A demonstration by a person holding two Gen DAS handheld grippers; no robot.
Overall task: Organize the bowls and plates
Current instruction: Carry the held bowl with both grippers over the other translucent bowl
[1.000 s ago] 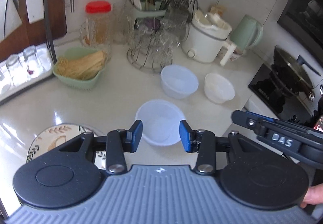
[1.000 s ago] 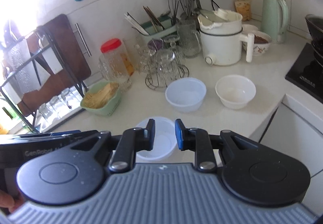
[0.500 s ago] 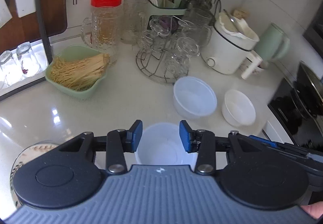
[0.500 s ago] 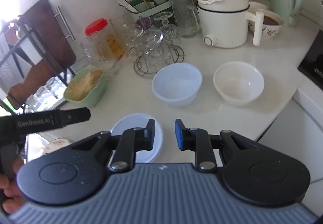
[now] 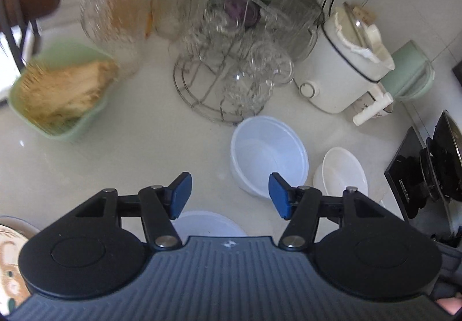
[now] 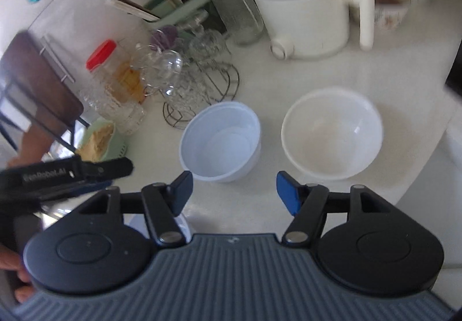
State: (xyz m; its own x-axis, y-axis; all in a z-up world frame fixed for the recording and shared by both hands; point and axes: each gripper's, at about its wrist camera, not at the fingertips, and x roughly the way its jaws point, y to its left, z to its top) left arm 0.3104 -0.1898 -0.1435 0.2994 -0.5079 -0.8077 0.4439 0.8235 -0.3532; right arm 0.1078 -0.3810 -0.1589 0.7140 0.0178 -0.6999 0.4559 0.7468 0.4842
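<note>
Left gripper [image 5: 229,195] and right gripper [image 6: 233,191] both opening up, nothing between them, blue bowl [image 6: 221,142] and white bowl [image 6: 332,133] sat just beyond on the counter [image 6: 288,75]

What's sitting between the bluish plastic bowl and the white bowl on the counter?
Nothing: in the right wrist view, bare white counter separates the bluish bowl from the white bowl.

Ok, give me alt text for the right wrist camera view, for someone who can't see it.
The right gripper, jaws opening with nothing between them, points down at a white countertop toward a pale blue bowl and a white bowl side by side. Behind stand a rack of glasses, a red-lidded jar and a white cooker.
</note>
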